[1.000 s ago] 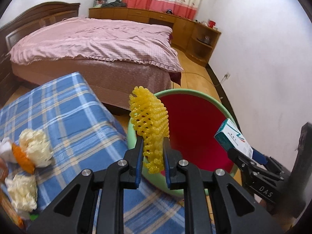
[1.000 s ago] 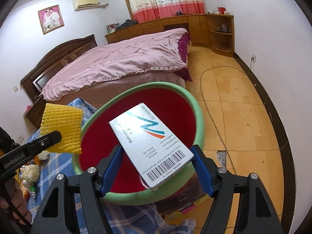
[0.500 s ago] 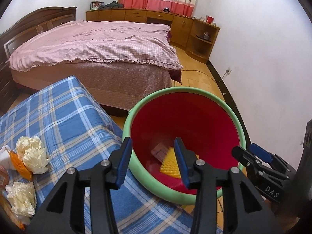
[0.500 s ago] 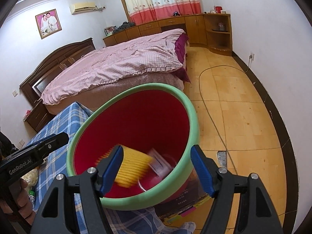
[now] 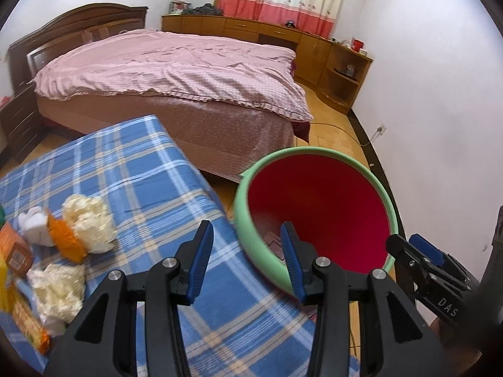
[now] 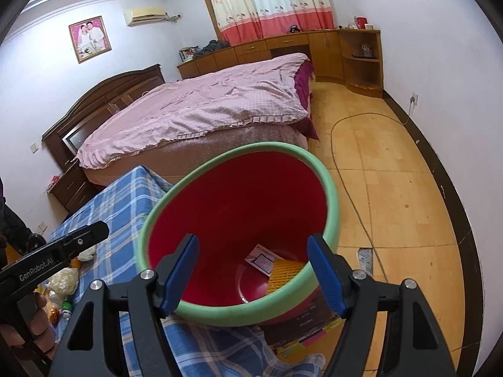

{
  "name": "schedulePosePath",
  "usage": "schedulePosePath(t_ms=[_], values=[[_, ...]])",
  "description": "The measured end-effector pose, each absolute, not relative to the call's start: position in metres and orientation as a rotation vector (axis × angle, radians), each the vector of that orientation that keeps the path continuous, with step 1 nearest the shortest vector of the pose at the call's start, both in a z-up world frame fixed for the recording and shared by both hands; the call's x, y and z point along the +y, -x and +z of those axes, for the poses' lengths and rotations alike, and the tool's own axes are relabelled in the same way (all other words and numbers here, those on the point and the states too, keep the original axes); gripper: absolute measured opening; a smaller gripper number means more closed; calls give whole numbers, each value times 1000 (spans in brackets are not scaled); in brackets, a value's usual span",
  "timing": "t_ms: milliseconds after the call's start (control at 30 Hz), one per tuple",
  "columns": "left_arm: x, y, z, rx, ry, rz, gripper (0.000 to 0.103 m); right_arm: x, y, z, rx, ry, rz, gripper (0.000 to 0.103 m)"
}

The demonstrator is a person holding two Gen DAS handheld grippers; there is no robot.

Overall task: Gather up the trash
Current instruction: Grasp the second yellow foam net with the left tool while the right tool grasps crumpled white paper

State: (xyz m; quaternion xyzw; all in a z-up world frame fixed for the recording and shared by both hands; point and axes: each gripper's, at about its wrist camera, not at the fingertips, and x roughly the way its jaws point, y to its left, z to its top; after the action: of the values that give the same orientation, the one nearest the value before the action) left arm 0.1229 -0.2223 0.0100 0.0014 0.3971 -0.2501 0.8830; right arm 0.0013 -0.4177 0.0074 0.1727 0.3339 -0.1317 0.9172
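Left claw [image 5: 243, 257] part open, nothing between jaws, over the counter [image 5: 132, 176] edge by the bin [image 5: 385, 201]. Right claw [image 6: 253, 270] wide, empty, over the bin rim. In the bin: box [image 6: 262, 259] and yellow foam net [image 6: 286, 271], both partly hidden behind rim and a right-claw finger. Left view shows only a sliver of the box; net hidden. On the counter's left edge: paper wads [image 5: 88, 220], orange scrap [image 5: 64, 240], more wrappers cut off by frame, blurred. Bed [image 5: 176, 72] beyond.
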Motion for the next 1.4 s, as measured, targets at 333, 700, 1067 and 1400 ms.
schedulePosePath(t_ms=[333,700,1067,1400], values=[[-167,-112,22,811,41,-413,44,-381,-7,19,689,-338,-195,75],[-104,-105,32,787,94,-295,44,-335,-18,26,703,-298,-106,78],[-41,-103,27,785,148,-175,44,-290,-37,27,732,-258,-9,82],[13,-108,11,802,185,-58,44,-241,-66,18,781,-212,91,86]])
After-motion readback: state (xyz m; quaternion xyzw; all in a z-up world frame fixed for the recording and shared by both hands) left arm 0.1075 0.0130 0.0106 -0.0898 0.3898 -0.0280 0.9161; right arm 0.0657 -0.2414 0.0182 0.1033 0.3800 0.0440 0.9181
